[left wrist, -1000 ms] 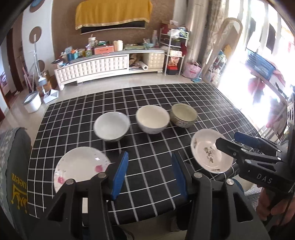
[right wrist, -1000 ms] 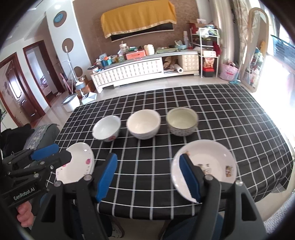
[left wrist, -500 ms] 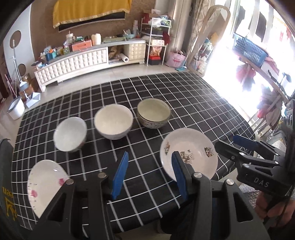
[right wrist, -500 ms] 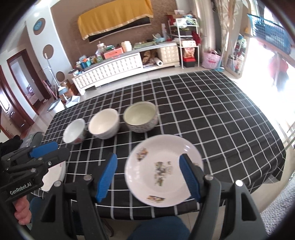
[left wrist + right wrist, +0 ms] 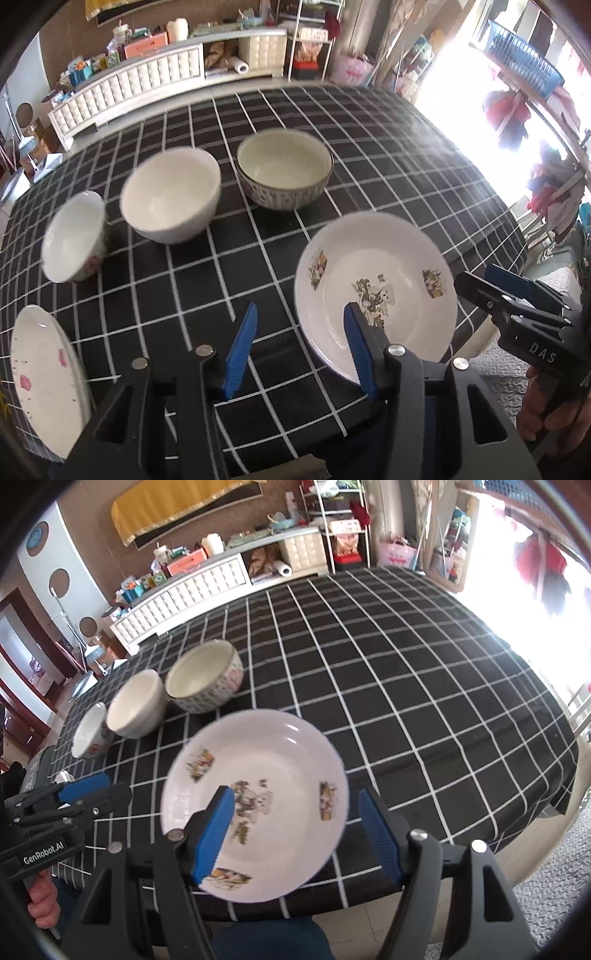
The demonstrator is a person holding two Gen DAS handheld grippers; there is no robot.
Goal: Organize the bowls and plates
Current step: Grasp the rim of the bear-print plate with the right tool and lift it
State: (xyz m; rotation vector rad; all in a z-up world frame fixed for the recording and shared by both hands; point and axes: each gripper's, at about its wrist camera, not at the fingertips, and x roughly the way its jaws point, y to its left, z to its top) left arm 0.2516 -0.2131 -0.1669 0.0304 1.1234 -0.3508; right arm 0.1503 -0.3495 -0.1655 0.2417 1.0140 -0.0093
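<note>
The right gripper [image 5: 297, 834] is hanging with its jaws wide and empty over the white plate [image 5: 258, 797], printed with small cartoon pictures, lying near the checked table's [image 5: 406, 672] front edge. The left gripper [image 5: 299, 347] is gaping half-wide, gripping nothing, beside that plate. Lettering reading "GenRobot.AI" and "DAS" is showing on the grippers' bodies.

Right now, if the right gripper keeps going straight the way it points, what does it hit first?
Most likely the cartoon-print plate: the right gripper is open, its jaws straddling the plate's near side. Depth is unclear.
</note>
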